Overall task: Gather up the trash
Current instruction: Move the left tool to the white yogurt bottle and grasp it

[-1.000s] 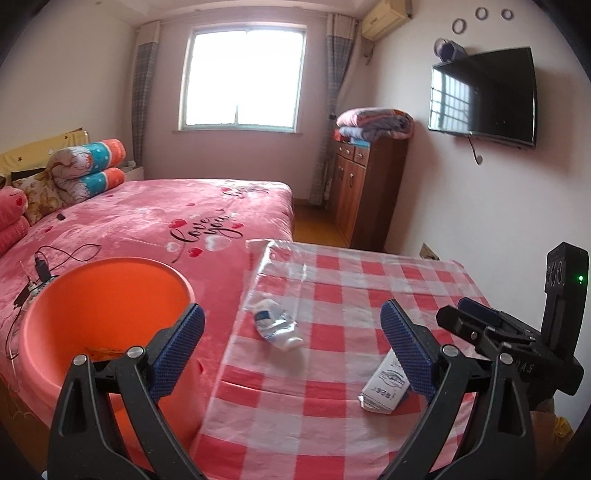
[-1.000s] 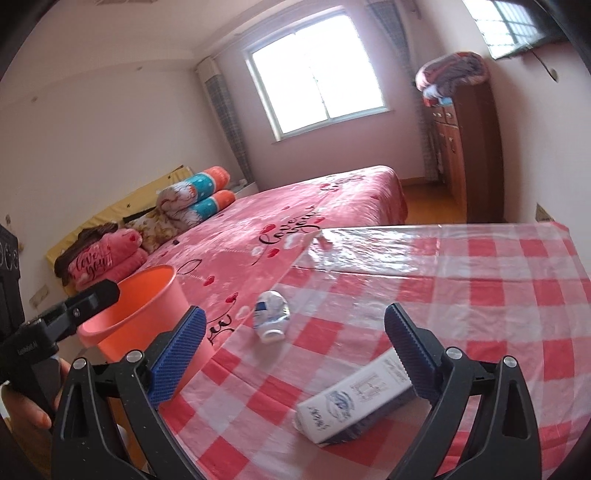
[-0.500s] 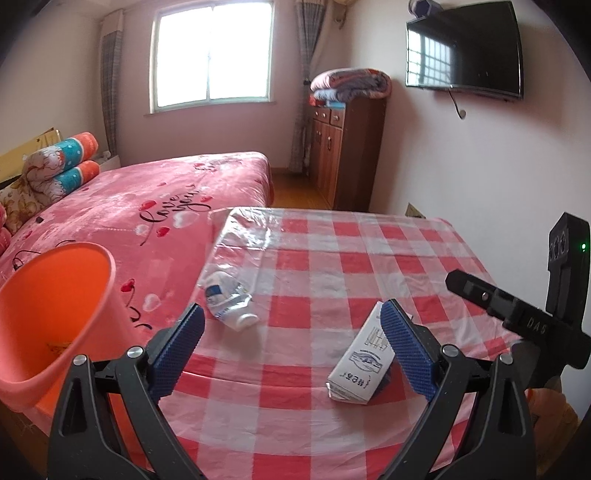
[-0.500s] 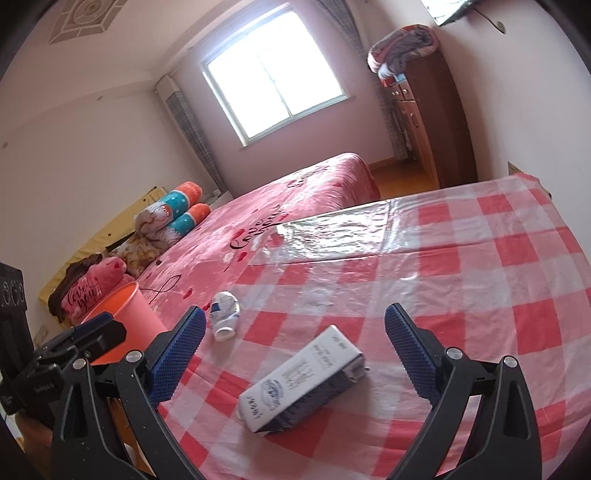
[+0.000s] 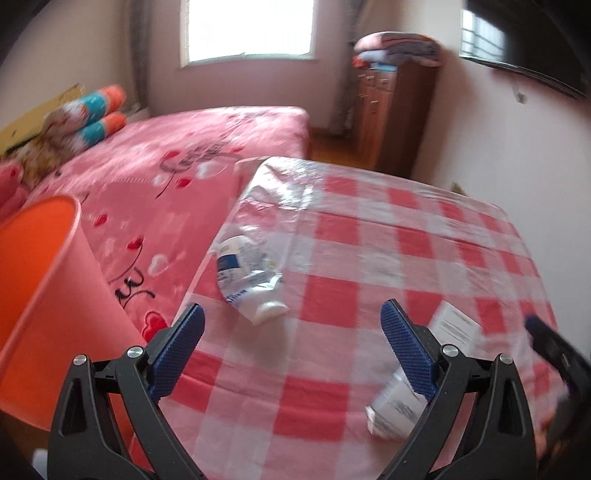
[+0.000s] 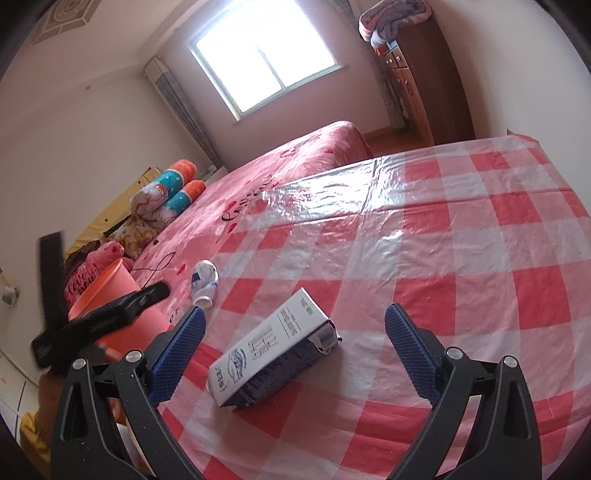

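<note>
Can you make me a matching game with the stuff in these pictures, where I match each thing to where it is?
Things:
1. crushed clear plastic bottle
2. white rectangular carton
3. round orange plastic bin
4. folded blanket

Places:
A. on top of the brown wooden cabinet
B. beside the table, by the pink bed
C. lying between the tips of the right claw
D. near the checked tablecloth's edge on the bed side

Pairs: 1-D, 2-C, 3-B, 4-A
</note>
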`<state>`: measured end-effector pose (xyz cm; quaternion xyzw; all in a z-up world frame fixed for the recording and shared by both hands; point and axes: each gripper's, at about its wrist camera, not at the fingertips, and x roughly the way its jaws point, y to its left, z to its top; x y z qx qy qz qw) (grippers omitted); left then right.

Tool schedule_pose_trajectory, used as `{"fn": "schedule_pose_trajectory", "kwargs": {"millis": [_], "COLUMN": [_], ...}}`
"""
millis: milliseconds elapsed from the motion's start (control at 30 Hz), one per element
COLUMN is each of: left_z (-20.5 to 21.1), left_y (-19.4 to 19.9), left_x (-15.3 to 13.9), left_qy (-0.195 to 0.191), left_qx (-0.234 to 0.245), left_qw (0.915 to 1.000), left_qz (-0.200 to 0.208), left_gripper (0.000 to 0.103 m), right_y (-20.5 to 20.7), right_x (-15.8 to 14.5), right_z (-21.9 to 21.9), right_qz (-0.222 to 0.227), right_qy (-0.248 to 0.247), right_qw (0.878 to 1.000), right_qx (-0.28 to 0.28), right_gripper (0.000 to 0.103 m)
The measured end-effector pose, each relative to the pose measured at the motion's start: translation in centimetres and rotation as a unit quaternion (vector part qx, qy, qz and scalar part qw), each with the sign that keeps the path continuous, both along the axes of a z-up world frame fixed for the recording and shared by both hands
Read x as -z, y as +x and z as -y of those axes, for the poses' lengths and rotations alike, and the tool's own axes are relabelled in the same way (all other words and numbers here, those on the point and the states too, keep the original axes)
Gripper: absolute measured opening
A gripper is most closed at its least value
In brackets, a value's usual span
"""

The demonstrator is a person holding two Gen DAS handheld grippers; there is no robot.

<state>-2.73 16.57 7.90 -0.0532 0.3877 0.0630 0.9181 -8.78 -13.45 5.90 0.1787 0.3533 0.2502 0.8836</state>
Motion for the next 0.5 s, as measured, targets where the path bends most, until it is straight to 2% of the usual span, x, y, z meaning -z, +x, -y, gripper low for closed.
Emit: {"fn": "schedule_pose_trajectory", "kwargs": {"millis": [267, 433, 500], "left_z": [-3.2, -4.4, -5.0], "left_y": [6.1, 8.3, 8.9], "left_x": [4.1, 5.1, 5.5], "left_qy": [-0.039, -0.028, -0.022], "left_qx": [-0.072, -0.108, -0.125], "left_qw": [0.9953, 0.9918, 0.9899], "left_qz": [-0.052, -0.061, -0.063], "left_gripper": [0.096, 0.096, 0.092], "right_y": [0.9, 1.2, 1.3], "right_x": [1.9, 2.5, 2.7], "right_z": [0.0, 0.2, 0.3], "right_qz": [-0.029, -0.041, -0.045], "right_qy": [0.009, 0.016, 0.02], "right_qw": [0.999, 0.999, 0.998], "right_qx": [-0.018, -0.026, -0.028], "right_gripper": [0.096, 0.096, 0.096]}}
